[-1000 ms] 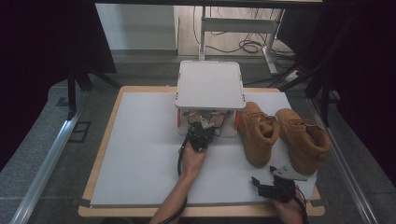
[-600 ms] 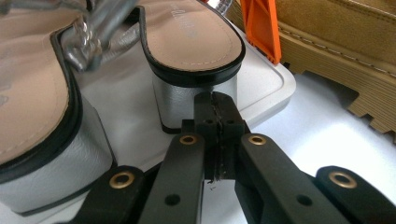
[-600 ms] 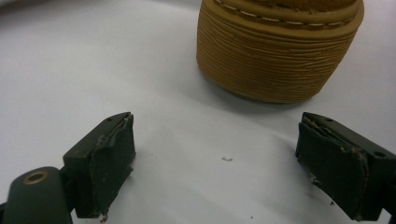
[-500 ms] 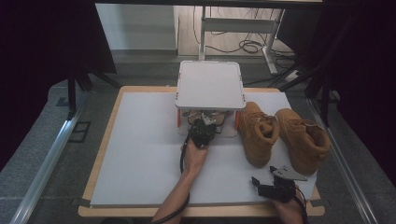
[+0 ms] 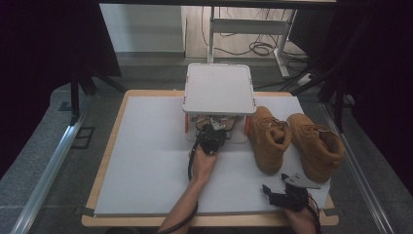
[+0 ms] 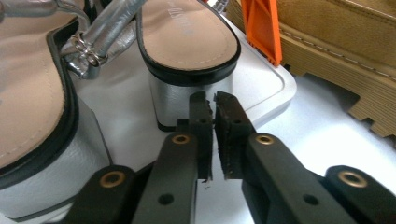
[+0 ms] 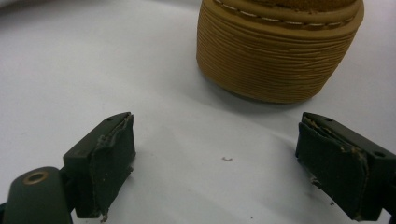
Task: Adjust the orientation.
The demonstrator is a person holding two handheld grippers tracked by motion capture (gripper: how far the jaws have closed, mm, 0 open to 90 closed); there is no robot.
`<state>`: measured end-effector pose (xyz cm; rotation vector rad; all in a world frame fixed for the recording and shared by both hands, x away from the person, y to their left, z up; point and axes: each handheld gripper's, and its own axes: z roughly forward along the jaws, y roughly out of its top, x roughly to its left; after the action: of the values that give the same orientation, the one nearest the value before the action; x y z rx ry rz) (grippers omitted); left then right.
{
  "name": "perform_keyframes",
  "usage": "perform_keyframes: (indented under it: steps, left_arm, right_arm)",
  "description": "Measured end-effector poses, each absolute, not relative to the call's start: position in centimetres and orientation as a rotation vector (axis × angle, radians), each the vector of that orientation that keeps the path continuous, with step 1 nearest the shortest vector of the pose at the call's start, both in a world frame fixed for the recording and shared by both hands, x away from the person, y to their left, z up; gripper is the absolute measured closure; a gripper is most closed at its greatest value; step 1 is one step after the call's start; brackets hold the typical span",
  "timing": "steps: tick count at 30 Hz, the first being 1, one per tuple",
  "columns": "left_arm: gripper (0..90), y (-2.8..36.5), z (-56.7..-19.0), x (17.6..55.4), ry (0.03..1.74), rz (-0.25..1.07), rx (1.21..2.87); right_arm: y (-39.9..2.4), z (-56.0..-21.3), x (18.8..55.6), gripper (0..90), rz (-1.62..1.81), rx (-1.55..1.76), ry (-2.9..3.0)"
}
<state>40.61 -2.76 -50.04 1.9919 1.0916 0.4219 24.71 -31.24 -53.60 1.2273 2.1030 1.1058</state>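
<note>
A pair of silver block-heel sandals stands on the lower tray of a white two-level rack. My left gripper reaches in under the rack's top. Its jaws sit just before the heel of the right-hand sandal; they have just been opening to a narrow slit, and nothing is between them. My right gripper rests low near the table's front right edge. It is open with only bare table between its pads, facing the toe of a tan boot.
Two tan boots stand side by side on the white table top, right of the rack. An orange rack post rises between the sandals and the nearer boot's sole. Dark curtains, cables and a desk frame lie beyond the table.
</note>
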Motion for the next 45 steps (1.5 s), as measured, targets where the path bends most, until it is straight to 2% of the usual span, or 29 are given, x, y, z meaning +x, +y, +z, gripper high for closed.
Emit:
perform_keyframes:
  steps: [28,37,45]
  left_arm:
    - [42.4,-1.9,-49.3,39.0,1.049,0.342,2.046]
    - [37.7,-1.3,-49.0,38.3,1.025,0.343,2.082]
    - [29.2,-0.5,-48.7,37.8,1.004,0.33,2.095]
  right_arm:
    - [-31.2,-53.6,24.7,11.7,1.105,1.226,2.104]
    - [-31.2,-53.6,24.7,11.7,1.105,1.226,2.104]
    - [-31.2,-53.6,24.7,11.7,1.105,1.226,2.104]
